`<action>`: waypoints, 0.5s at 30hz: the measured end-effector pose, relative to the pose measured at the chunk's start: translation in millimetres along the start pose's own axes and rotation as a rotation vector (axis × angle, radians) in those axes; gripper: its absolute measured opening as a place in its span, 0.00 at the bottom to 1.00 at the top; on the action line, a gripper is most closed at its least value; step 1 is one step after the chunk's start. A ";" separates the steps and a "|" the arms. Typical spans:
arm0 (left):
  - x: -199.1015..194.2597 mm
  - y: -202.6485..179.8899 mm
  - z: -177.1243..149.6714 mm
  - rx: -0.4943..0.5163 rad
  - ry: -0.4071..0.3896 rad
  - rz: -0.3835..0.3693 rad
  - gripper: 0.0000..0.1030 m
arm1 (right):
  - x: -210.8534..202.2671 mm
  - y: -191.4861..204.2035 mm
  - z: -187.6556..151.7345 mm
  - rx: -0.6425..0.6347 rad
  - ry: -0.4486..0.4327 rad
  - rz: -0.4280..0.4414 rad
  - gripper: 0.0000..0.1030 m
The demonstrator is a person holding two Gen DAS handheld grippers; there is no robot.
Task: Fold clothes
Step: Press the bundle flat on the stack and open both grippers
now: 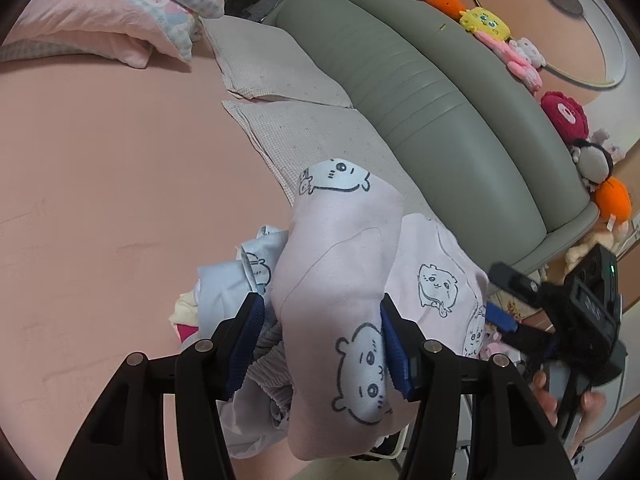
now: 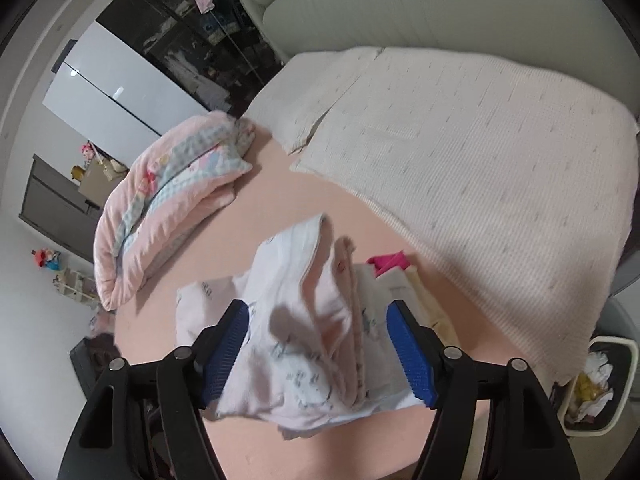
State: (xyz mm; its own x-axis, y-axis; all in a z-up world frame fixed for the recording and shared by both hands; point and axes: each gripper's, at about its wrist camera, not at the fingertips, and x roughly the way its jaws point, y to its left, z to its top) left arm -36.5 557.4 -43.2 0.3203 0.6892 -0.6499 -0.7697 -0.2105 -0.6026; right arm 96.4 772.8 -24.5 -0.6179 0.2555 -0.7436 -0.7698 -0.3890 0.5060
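Your left gripper (image 1: 322,346) angled downward, fingers pinching the pink garment (image 1: 344,280); your right gripper (image 2: 320,354) angled downward, fingers spread around it.

A pink bed sheet (image 1: 100,184) spreads under everything. At its head lie two pale checked pillows (image 1: 280,68) side by side against a grey-green padded headboard (image 1: 432,92). Along the headboard's top sits a row of plush toys (image 1: 484,22) (orange, yellow, pink, red). A folded pink quilt (image 2: 168,196) with a checked cartoon print rests near the far edge of the bed. Beyond it stand a white glossy cabinet (image 2: 104,100) and dark glass doors (image 2: 192,32). Beside the bed a white basket (image 2: 596,392) holds crumpled stuff
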 end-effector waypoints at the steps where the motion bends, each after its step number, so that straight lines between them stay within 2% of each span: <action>1: -0.2 -0.7 -1.4 0.003 0.000 0.004 0.52 | 2.0 -0.1 2.0 0.008 0.001 -0.016 0.70; 5: 1.4 0.5 -2.4 -0.007 0.007 0.013 0.52 | 21.6 -0.6 4.1 0.024 0.048 0.000 0.70; 7: 0.3 0.8 -3.9 -0.005 0.012 0.021 0.52 | 37.5 -1.9 2.0 0.034 0.114 0.001 0.70; 12: -1.7 1.3 -11.8 0.013 0.055 0.064 0.54 | 70.7 -7.4 -18.0 0.008 0.205 -0.017 0.70; 15: -7.2 -1.0 -13.8 0.011 0.068 0.088 0.54 | 81.3 -11.2 -29.6 0.019 0.254 0.017 0.70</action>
State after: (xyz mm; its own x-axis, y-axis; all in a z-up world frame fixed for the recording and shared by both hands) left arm -30.4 543.1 -44.3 0.2874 0.6196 -0.7304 -0.8025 -0.2606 -0.5368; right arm 59.5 771.7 -103.6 -0.5728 0.0171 -0.8195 -0.7636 -0.3746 0.5259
